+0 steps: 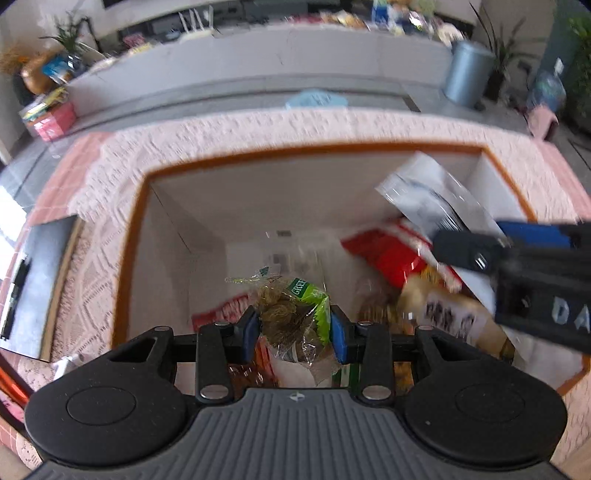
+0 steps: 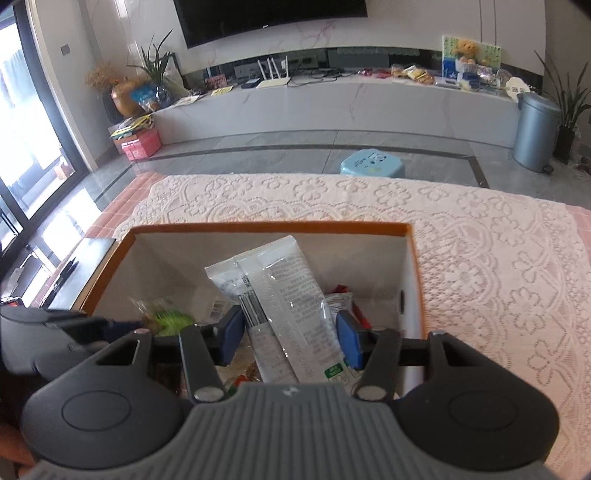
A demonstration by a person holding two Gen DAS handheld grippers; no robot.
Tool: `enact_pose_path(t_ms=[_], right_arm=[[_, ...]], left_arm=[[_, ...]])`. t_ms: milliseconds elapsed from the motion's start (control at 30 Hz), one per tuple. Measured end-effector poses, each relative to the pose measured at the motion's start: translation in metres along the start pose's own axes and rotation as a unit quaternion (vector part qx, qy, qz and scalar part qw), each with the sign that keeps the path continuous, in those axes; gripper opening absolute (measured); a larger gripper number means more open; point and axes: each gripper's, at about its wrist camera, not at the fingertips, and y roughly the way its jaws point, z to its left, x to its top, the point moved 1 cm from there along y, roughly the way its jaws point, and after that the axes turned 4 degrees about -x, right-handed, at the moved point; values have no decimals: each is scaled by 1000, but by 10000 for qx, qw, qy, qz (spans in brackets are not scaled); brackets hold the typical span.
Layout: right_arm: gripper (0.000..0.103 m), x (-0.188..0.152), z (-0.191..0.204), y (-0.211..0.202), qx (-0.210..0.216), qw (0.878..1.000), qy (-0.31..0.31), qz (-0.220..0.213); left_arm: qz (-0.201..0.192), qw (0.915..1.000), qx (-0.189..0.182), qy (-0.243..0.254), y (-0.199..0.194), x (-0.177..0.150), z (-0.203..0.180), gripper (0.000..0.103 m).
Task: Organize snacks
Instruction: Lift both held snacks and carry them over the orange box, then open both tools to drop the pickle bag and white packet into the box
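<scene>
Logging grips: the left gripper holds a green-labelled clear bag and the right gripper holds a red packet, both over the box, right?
Not quite: the right gripper holds a white packet, per the right wrist view. The left gripper does hold the green-labelled clear bag over the box.

A pale lace cloth (image 2: 480, 258) covers the surface over pink check. On the grey floor at twelve o'clock stands a light blue stool (image 2: 371, 164), with a metal pedal bin (image 2: 535, 131) at two o'clock. A dark screen (image 2: 269, 14) hangs above a long white ledge (image 2: 332, 103); a potted plant (image 2: 155, 70) stands at ten o'clock.
</scene>
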Motion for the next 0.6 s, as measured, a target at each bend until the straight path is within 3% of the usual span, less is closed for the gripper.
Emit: enact_pose_path(t_ms=[333,600], right_arm=[[53,4,18,30,36,9995,-180,260],[54,3,21,46,-31,9990,-217,381]], left_arm=[[372,9992,130,-18,16,-7,7,47],[208,9996,152,-78,9,-7,12,65]])
